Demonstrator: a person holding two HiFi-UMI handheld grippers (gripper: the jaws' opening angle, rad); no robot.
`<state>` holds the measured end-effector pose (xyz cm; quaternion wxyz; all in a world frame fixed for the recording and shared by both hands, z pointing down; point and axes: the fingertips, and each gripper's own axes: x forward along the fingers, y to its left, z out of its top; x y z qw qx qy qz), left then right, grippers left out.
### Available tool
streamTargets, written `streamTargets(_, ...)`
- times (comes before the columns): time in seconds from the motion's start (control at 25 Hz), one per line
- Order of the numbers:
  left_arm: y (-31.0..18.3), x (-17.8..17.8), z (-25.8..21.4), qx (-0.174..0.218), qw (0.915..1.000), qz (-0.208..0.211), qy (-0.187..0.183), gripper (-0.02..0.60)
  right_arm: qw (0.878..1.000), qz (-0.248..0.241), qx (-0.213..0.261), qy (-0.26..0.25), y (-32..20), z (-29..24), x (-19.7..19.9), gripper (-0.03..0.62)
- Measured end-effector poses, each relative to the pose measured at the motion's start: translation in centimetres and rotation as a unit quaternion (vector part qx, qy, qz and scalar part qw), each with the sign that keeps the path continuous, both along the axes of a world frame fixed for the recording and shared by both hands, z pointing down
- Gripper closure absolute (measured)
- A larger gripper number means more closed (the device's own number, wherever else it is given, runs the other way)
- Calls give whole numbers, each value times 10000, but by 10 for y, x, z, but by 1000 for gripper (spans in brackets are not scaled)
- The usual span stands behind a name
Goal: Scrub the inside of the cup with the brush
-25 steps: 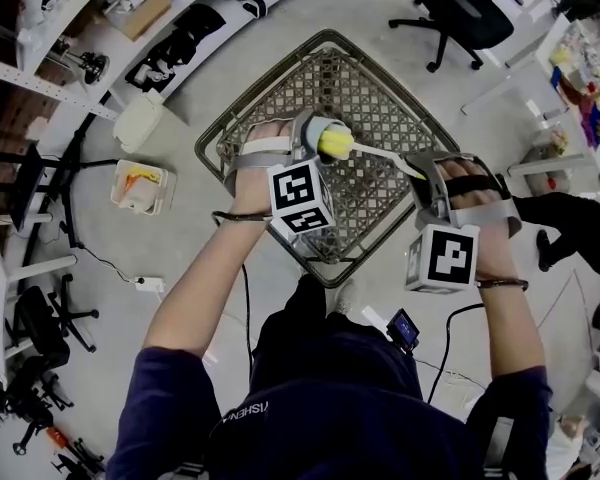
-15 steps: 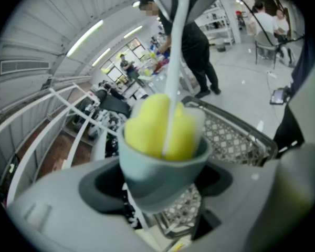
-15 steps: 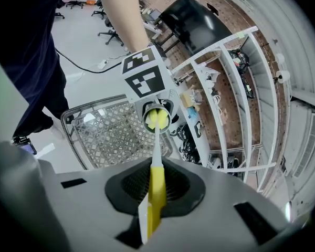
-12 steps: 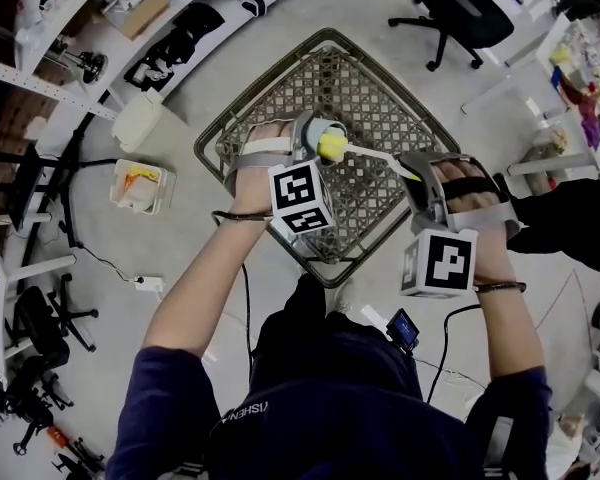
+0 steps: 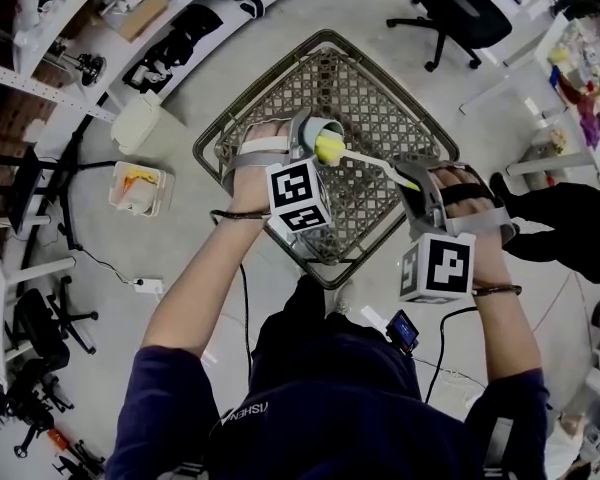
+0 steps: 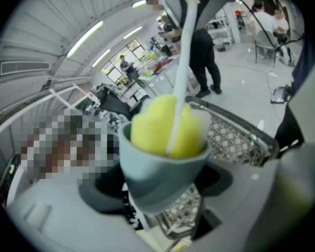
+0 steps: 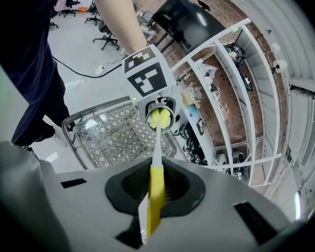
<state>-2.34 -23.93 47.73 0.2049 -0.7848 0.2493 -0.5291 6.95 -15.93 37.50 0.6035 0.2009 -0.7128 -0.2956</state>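
Scrubbing looks to be under way. The left gripper [image 5: 312, 140] holds the teal cup [image 6: 158, 175] in the air above the middle of the mesh table [image 5: 380, 93], touching nothing below. Its jaws stand wide, pressed on either side of the cup's body, and the mouth tilts toward the other hand. The right gripper [image 7: 153, 196] pinches the yellow handle of the brush [image 7: 156, 154] between closed jaws. The white stem runs straight across to the cup, and the yellow sponge head [image 6: 165, 127] fills the mouth.

Over the last second the left gripper has kept the cup where it was. The right gripper has crept a little toward it, and the sponge head, which bulged out past the rim, now sits deeper inside. That reads as a push stroke into the cup, so the brush is working the inner wall rather than only the lip. How far down the sponge reaches cannot be told, since it hides the cup's bottom.
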Motion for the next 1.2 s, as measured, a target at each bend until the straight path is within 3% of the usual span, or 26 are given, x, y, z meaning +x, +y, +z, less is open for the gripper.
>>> streamTargets(0.44, -13, -26, -1, -203, 9976, -560, 351, 199, 9989, 290, 86, -365, -3, -13, 14, 566)
streamTargets(0.56, -17, -34, -7, -388, 9929, -855, 730, 199, 9962, 469, 151, -721, -9, -20, 17, 566)
streamTargets(0.76, -12, -35, -14, -816, 9758, -1234, 1608, 199, 9845, 676, 343, -1584, -17, -24, 19, 566)
streamTargets(1.0, -11, -28, -32, -1070, 9543, -1391, 2420, 199, 9551, 949, 222, -2799, -30, -33, 13, 566)
streamTargets(1.2, -7, -16, -47, -1308, 9302, -1497, 3087, 199, 9130, 1284, 21, -3872, -37, -42, 17, 566)
